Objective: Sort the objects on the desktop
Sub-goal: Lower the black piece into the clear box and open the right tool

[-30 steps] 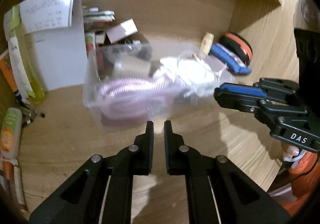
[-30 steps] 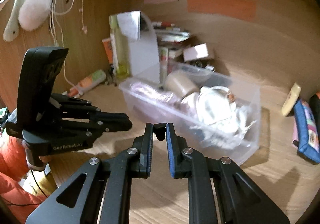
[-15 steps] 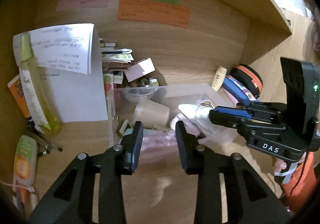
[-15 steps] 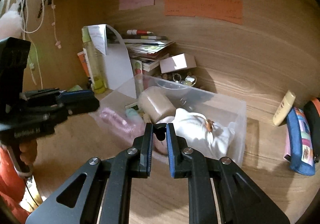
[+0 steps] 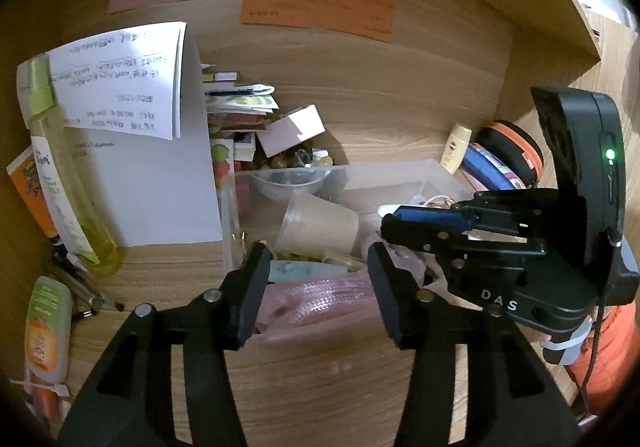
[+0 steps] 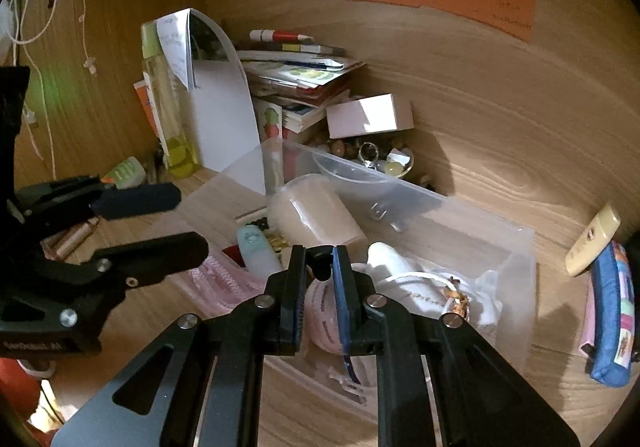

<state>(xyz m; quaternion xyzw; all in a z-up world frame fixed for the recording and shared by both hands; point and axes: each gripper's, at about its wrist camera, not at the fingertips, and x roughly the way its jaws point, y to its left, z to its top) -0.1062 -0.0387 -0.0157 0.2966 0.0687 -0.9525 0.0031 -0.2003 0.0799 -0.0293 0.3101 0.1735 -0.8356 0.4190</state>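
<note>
A clear plastic bin (image 5: 360, 171) (image 6: 480, 231) stands on the wooden desk. In it lie a beige cup (image 5: 320, 225) (image 6: 316, 215), a pink ribbed item (image 5: 320, 299), a light blue tube (image 6: 256, 251) and a white pouch (image 6: 420, 287). My left gripper (image 5: 319, 249) (image 6: 180, 219) hovers at the bin's near left end; its jaws are opening and nothing is between them. Over the bin's middle, my right gripper (image 6: 320, 253) (image 5: 386, 225) is shut on a small black object pinched at its fingertips.
A yellow-green bottle (image 5: 60, 187) and paper sheets (image 5: 120, 87) stand at the left. Stacked books (image 6: 296, 79), a white box (image 6: 370, 115) and a bowl of beads (image 6: 376, 163) sit behind the bin. A cream tube (image 6: 592, 243) and a blue pencil case (image 6: 612, 319) lie to the right.
My left jaws went from shut to well apart, and that gripper came up to the bin's near edge. The right gripper stayed shut and moved in over the bin.
</note>
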